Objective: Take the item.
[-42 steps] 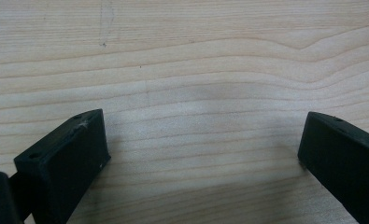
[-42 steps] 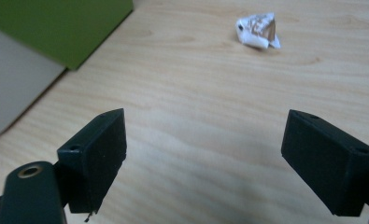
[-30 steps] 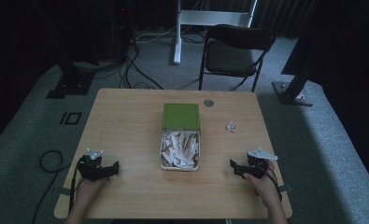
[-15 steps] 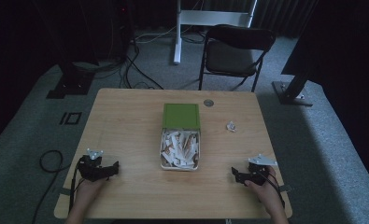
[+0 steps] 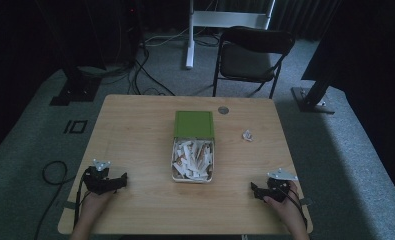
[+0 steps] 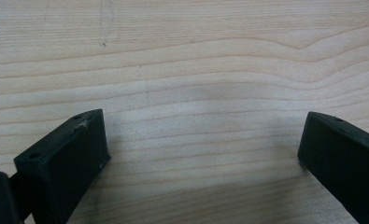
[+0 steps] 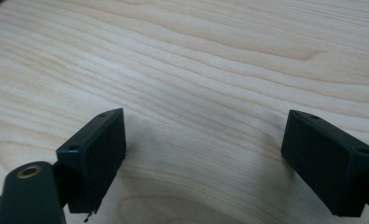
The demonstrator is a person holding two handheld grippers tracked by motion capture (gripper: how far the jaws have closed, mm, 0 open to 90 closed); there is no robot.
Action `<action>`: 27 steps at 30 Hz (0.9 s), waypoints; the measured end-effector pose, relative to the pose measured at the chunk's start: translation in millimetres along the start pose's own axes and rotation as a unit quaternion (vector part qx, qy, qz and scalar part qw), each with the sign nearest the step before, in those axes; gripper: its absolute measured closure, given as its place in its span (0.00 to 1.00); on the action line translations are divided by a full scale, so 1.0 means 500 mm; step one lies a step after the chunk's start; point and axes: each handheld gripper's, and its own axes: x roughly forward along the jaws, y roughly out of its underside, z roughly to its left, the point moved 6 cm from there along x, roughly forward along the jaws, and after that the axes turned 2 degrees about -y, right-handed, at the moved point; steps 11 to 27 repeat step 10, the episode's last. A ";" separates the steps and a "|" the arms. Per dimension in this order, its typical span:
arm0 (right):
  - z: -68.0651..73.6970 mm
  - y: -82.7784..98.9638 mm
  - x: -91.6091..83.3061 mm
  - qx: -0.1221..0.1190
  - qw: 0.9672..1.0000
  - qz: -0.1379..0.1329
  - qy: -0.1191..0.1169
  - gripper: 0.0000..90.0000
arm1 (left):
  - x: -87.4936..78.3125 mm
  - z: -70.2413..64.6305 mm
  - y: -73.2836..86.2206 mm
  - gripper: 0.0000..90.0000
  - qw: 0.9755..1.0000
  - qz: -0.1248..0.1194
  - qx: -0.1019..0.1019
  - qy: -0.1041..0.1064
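A metal tin (image 5: 174, 165) holds several white paper scraps in the middle of the wooden table (image 5: 135, 130). Its green lid (image 5: 194, 124) lies just beyond it. A crumpled white scrap (image 5: 247, 135) sits to the tin's right. My left gripper (image 5: 120, 180) rests on the table near the front left, held by a hand, jaws pointing right. My right gripper (image 5: 254, 191) rests near the front right, jaws pointing left. In the left gripper view the left gripper (image 6: 201, 149) stands open over bare wood. In the right gripper view the right gripper (image 7: 203, 149) is open too, with nothing between its fingers.
A small round grey disc (image 5: 223, 110) lies near the table's far edge. Behind the table stand a black folding chair (image 5: 252, 55) and a white stand (image 5: 190, 35). Cables (image 5: 55, 172) trail on the carpet at the left.
My right gripper has moved back toward the front edge and settled lower on the table. The left gripper has stayed put.
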 end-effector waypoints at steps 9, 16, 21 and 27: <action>0.000 0.000 0.000 0.001 1.000 0.001 0.001 0.15 | 0.000 0.000 0.000 0.03 1.000 0.000 0.000 0.000; 0.000 0.000 0.000 0.001 1.000 0.001 0.001 0.15 | 0.000 0.000 0.000 0.03 1.000 0.000 0.000 0.000; 0.000 0.000 0.000 0.001 1.000 0.001 0.001 0.15 | 0.000 0.000 0.000 0.03 1.000 0.000 0.000 0.000; 0.000 0.000 0.000 0.001 1.000 0.001 0.001 0.15 | 0.000 0.000 0.000 0.03 1.000 0.000 0.000 0.000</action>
